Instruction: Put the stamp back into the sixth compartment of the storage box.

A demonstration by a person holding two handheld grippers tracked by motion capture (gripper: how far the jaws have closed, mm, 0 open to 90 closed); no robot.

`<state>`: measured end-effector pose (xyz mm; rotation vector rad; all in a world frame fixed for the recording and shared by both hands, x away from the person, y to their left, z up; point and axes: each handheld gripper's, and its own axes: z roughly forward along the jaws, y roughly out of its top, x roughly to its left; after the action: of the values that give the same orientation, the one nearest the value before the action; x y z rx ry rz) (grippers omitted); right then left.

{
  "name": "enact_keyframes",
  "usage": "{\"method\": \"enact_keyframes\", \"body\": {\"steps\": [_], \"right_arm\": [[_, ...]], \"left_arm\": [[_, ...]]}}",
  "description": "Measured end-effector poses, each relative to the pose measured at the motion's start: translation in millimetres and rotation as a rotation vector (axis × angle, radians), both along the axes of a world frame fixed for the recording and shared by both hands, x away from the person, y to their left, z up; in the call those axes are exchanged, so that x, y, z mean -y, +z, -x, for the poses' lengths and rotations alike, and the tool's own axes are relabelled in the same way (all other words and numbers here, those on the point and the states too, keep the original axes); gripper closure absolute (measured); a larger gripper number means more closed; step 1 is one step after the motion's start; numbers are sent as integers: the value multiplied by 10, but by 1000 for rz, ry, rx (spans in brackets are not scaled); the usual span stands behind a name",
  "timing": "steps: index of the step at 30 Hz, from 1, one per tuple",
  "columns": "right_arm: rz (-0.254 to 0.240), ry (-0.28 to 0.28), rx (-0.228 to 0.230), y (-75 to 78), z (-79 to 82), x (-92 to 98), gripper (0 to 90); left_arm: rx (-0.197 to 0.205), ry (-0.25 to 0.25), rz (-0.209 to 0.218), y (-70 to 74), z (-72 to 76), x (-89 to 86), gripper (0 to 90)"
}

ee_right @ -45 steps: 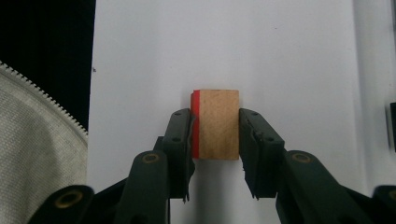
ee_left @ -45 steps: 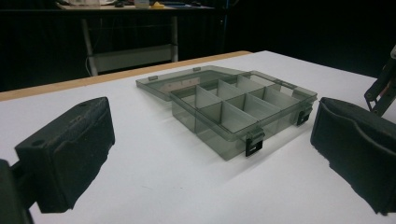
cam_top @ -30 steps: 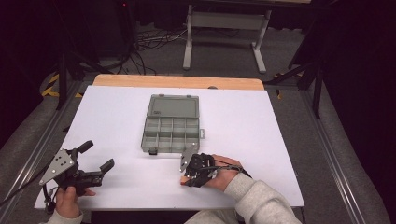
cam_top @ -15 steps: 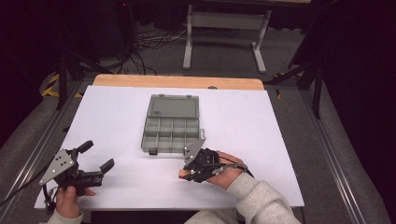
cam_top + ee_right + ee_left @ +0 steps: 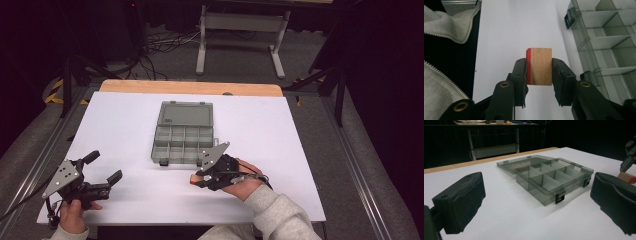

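The block [image 5: 539, 66] is wood with one red face, and I have it pinched across its width in my right gripper [image 5: 539, 72], both pads flat against opposite sides, so it sits square and should not twist. It hangs just above the white table [image 5: 280, 130], near the front right corner of the box [image 5: 183, 133], close to the latches. From the high view the block's red end [image 5: 193, 180] pokes out toward the left of the gripper [image 5: 200, 178].

I judge this hold suits a drop into one of the box's compartments: the block sticks out beyond the pads, which leaves room to lower it between the dividers. The box lies open, its lid folded flat away from me, the compartments looking bare.

My left gripper [image 5: 102, 167] rests at the near left of the table, well apart from the box, jaws spread wide with nothing between them. It points at the box [image 5: 551, 178], likely parked there to steady it if needed.
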<state>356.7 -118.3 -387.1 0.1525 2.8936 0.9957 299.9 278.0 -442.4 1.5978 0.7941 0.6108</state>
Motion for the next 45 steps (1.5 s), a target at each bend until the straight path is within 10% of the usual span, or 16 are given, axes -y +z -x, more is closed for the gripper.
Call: {"method": "enact_keyframes", "body": {"steps": [24,45], "right_arm": [[-73,-26,54,227,-141,-66,659],[-32,-46,107,346,-405,-311,659]], "left_arm": [[0,-2,-1,2,1,-4,6],[-3,2,-2,5,-1,-15,6]]}}
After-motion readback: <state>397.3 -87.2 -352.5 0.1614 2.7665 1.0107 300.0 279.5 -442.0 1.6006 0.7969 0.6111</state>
